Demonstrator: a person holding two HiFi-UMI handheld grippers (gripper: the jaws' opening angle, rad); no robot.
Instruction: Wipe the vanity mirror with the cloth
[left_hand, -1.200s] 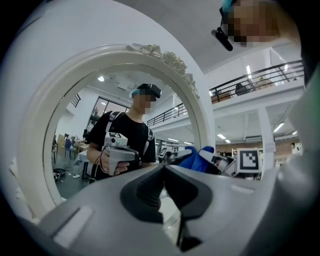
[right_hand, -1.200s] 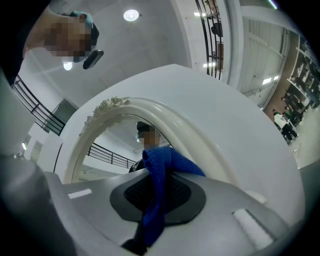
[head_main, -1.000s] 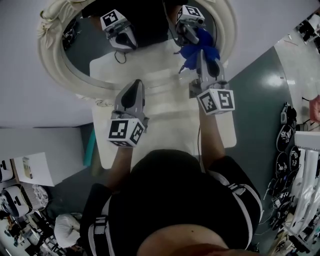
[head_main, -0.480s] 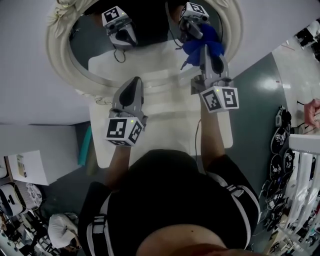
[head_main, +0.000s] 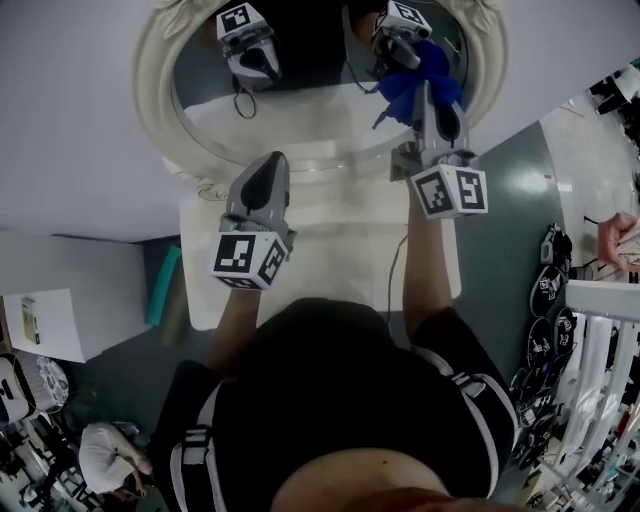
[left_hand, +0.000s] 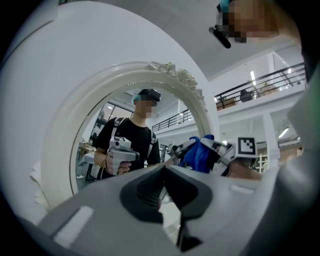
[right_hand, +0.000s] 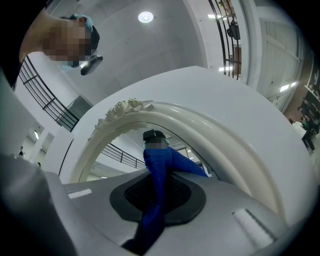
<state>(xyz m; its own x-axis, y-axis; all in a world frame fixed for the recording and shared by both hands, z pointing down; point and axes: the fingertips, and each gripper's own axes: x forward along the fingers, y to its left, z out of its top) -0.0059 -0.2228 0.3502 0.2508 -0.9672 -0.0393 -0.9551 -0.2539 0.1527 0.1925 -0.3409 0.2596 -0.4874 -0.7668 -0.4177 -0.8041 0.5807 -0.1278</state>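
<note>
Cloth (head_main: 412, 95), blue, pinched in your right claw (head_main: 428, 88), against vanity mirror (head_main: 310, 120) glass at 2 o'clock; left claw (head_main: 271, 160) closed, empty, near 6 o'clock.

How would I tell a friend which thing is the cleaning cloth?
Find the big oval mirror with the carved white frame at the white table's far end. At its right side, the right gripper pinches a crumpled cloth at the glass: the only bright blue thing among white and grey.

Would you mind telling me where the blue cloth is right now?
The blue cloth is at the head view's upper right, clamped in the right gripper and held up to the vanity mirror near its right rim.
</note>
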